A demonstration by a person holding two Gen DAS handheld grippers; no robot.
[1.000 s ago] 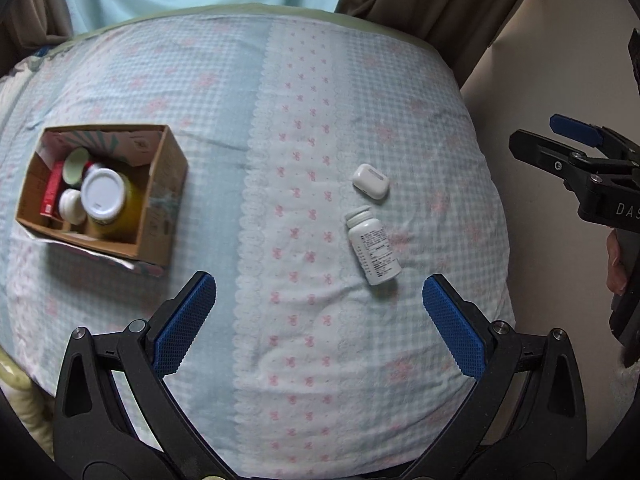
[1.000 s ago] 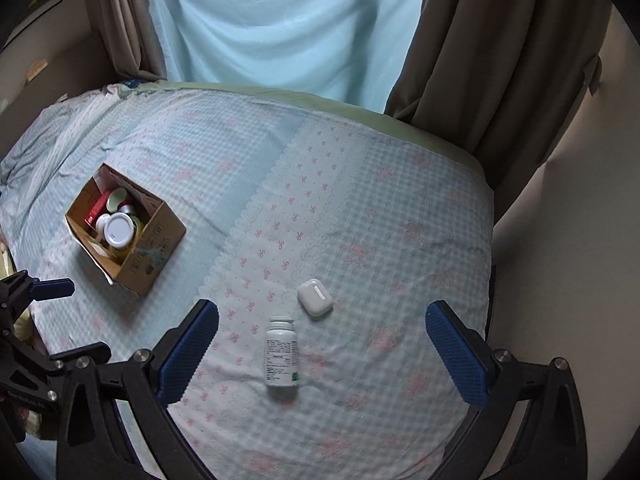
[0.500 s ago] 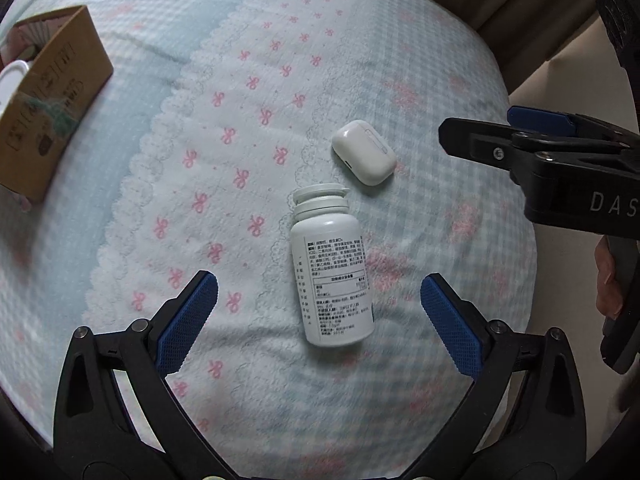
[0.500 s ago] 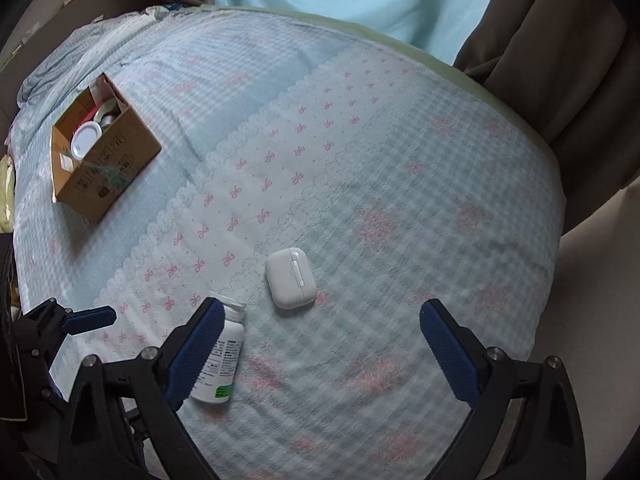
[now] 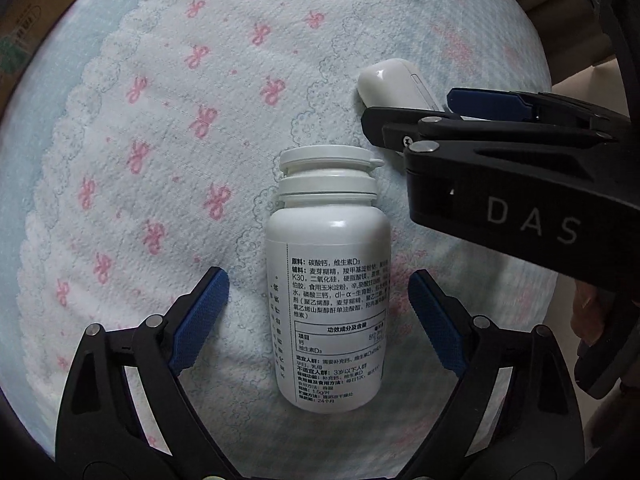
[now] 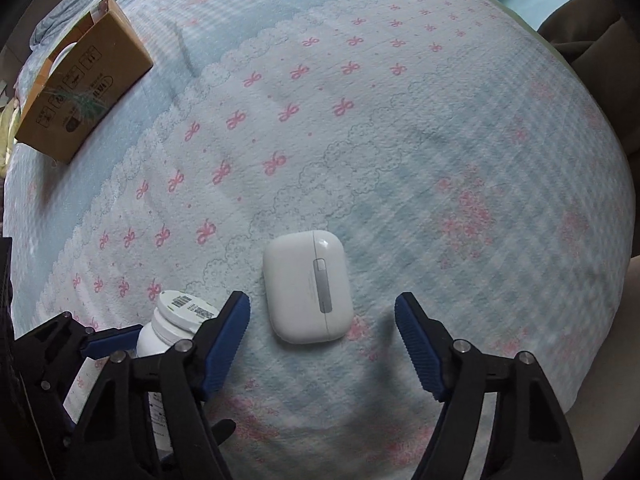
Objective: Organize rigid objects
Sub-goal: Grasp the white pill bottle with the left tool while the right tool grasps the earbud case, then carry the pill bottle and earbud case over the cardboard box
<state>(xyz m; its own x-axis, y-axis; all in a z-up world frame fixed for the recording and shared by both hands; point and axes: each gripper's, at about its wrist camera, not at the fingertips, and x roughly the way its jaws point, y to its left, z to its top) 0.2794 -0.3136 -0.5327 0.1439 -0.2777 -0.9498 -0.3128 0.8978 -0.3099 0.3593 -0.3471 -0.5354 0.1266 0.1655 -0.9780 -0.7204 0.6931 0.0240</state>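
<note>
A white pill bottle (image 5: 328, 280) lies on its side on the bedspread, cap pointing away. My left gripper (image 5: 319, 320) is open with its blue pads on either side of the bottle's body, not touching it. The bottle's cap also shows in the right wrist view (image 6: 180, 312). A white earbud case (image 6: 308, 286) lies flat just ahead of my right gripper (image 6: 322, 332), which is open and low over the bed. In the left wrist view the case (image 5: 392, 84) is partly hidden behind the right gripper's fingers (image 5: 480, 100).
A cardboard box (image 6: 86, 80) stands at the far left of the bed; its corner shows in the left wrist view (image 5: 28, 12). The bedspread (image 6: 400, 120) is pale blue with pink bows. Brown curtains (image 6: 592, 12) hang at the far right.
Both grippers have come down and forward. The left now straddles the bottle; the right has closed in on the earbud case. Both jaws have narrowed but stay open.
</note>
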